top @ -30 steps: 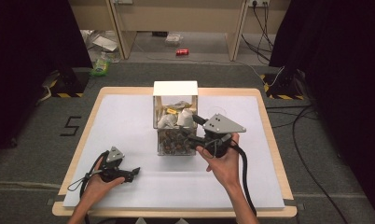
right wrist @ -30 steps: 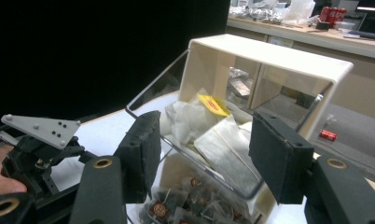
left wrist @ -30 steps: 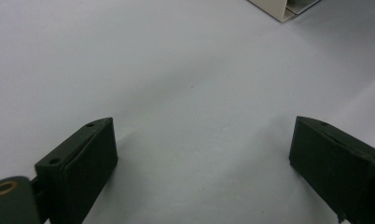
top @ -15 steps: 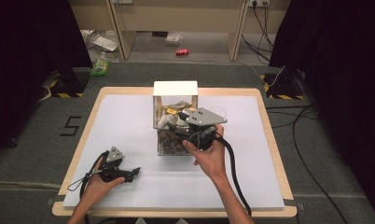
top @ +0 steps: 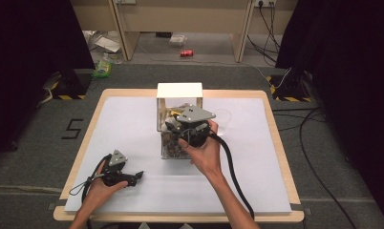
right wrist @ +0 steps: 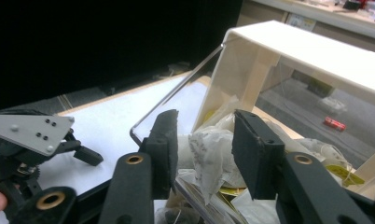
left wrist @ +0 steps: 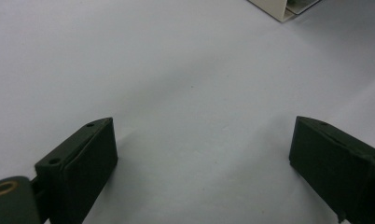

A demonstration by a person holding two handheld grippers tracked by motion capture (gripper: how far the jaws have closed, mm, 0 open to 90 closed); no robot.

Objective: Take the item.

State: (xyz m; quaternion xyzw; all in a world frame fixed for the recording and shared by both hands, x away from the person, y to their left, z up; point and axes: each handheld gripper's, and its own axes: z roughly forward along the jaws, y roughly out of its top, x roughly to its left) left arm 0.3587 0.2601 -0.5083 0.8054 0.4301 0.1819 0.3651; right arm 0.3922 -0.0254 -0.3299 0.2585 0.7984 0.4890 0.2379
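A clear bin (top: 167,149) with a white top (top: 179,90) stands mid-table, full of crumpled paper and wrappers. My right gripper (top: 174,126) hangs over it. In the right gripper view its jaws (right wrist: 204,135) have just been closing around a crumpled white paper (right wrist: 214,151). The paper sits between the pads, with a small gap still showing at the left pad. My left gripper (top: 137,176) rests on the white table sheet at the front left, open (left wrist: 202,154) with nothing between its fingers. It also shows as the left gripper (right wrist: 85,155) in the right gripper view.
The white sheet (top: 133,124) covers a wooden table (top: 276,143). A black cable (top: 230,167) trails from the right gripper toward the front edge. On the floor beyond lie a red can (top: 186,53) and a green item (top: 103,67). The bin's white corner (left wrist: 281,9) shows ahead of the left gripper.
The right gripper has moved left from the bin's right side to over its contents, and its jaws have narrowed around the white paper. The left gripper has stayed put.
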